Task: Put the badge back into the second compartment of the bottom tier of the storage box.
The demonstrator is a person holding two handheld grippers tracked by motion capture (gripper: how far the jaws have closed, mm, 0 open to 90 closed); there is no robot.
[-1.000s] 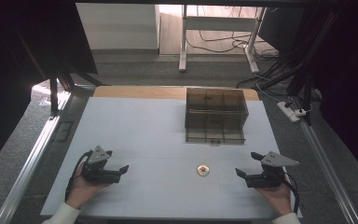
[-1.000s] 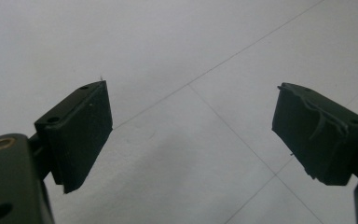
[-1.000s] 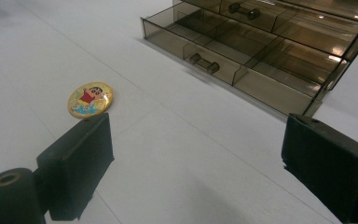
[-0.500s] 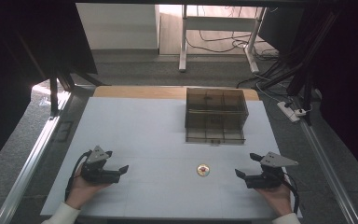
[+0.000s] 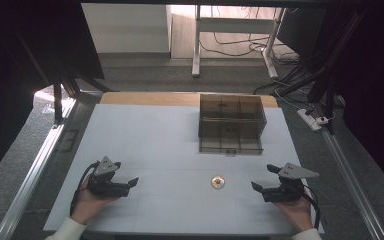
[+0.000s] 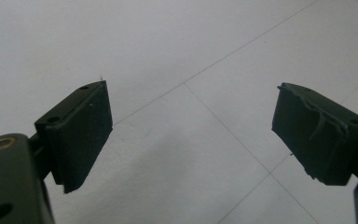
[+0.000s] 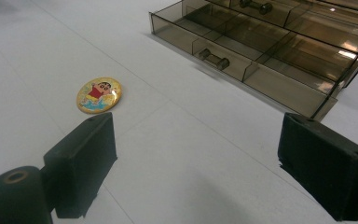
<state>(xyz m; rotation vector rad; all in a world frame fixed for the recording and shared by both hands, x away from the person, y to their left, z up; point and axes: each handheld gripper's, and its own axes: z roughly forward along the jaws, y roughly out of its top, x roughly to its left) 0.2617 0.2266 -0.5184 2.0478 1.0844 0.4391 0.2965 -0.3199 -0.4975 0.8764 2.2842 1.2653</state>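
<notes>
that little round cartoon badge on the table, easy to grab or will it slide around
The badge lies flat on the smooth white table, so it would probably slide if pushed. Its domed top looks glossy, likely slippery under pads. It seems thin and stiff, so catching its low edge may be fiddly.

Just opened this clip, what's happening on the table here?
A person holds a gripper in each hand, both resting low on the white table. The left gripper and right gripper are open and hold nothing. A round cartoon badge lies untouched between them, nearer the right one. Beyond it stands a smoky clear drawer box with its bottom drawer pulled out.
</notes>
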